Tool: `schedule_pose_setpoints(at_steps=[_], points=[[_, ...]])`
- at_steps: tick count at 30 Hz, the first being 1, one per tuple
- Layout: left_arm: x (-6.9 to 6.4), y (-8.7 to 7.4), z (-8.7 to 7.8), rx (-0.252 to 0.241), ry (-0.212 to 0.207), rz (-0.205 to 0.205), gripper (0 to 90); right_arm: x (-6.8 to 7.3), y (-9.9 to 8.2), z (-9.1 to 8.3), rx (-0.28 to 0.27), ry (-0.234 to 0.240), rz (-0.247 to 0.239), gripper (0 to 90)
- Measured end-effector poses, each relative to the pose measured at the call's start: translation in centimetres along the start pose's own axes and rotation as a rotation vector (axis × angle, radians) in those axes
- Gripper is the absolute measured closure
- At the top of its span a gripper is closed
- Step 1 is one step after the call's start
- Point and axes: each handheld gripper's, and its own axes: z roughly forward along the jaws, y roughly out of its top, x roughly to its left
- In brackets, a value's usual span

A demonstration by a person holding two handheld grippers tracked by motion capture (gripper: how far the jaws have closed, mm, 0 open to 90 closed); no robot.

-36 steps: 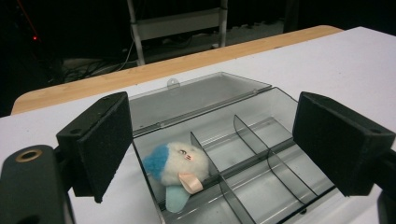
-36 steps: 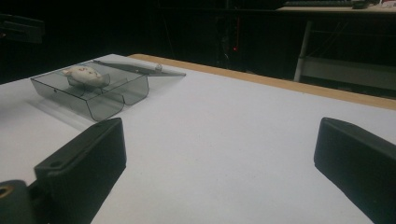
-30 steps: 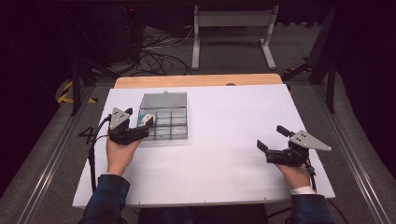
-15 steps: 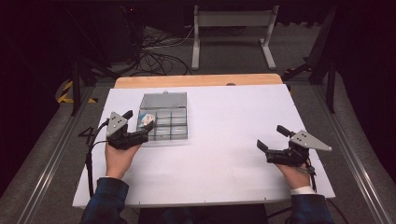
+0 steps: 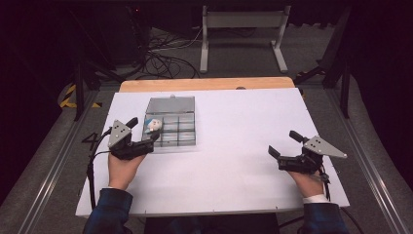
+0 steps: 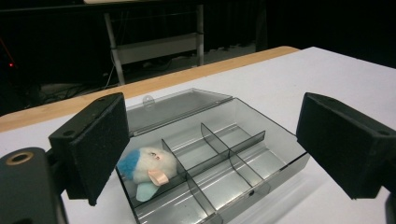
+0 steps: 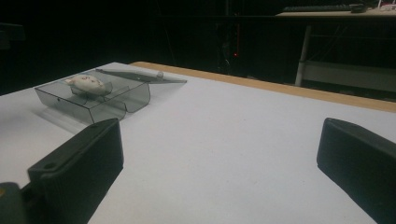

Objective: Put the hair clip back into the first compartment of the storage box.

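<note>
White table [image 5: 234, 161]: compartment box [image 5: 171, 127] beside left hand-held gripper [image 5: 141, 134].

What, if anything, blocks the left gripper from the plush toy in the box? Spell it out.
Nothing visible. The left gripper is open facing the plush toy, which lies in a near corner compartment of the clear box, lid folded back; only the low box wall lies between.
</note>
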Motion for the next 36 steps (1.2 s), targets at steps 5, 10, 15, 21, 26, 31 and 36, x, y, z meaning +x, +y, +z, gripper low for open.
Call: schedule_pose_setpoints(at_steps=[5, 10, 15, 21, 26, 31, 36], points=[[-0.1, -0.2, -0.4, -0.002, -0.013, 0.008, 9.5, 0.0, 0.0, 0.0, -0.003, 0.002, 0.004, 0.8], [-0.2, -0.6, -0.8, 0.000, -0.031, 0.016, 8.1, 0.0, 0.0, 0.0, -0.003, 0.007, 0.011, 0.6], [-0.2, -0.9, -1.2, 0.004, -0.037, 0.019, 7.9, -0.1, 0.0, 0.0, -0.006, 0.009, 0.013, 0.5], [-0.4, -1.2, -1.7, 0.001, -0.061, 0.018, 7.4, -0.1, -0.1, 0.1, -0.003, 0.010, 0.012, 0.5], [-0.3, -1.5, -2.1, 0.004, -0.073, 0.022, 7.2, 0.0, -0.2, 0.1, -0.001, 0.009, 0.013, 0.5], [-0.4, -1.9, -2.3, -0.006, -0.092, 0.012, 7.0, 0.0, -0.2, 0.2, 0.008, 0.005, 0.002, 0.4], [-0.5, -2.3, -2.5, -0.014, -0.110, 0.011, 6.9, 0.0, -0.2, 0.2, 0.006, 0.004, 0.004, 0.4]])
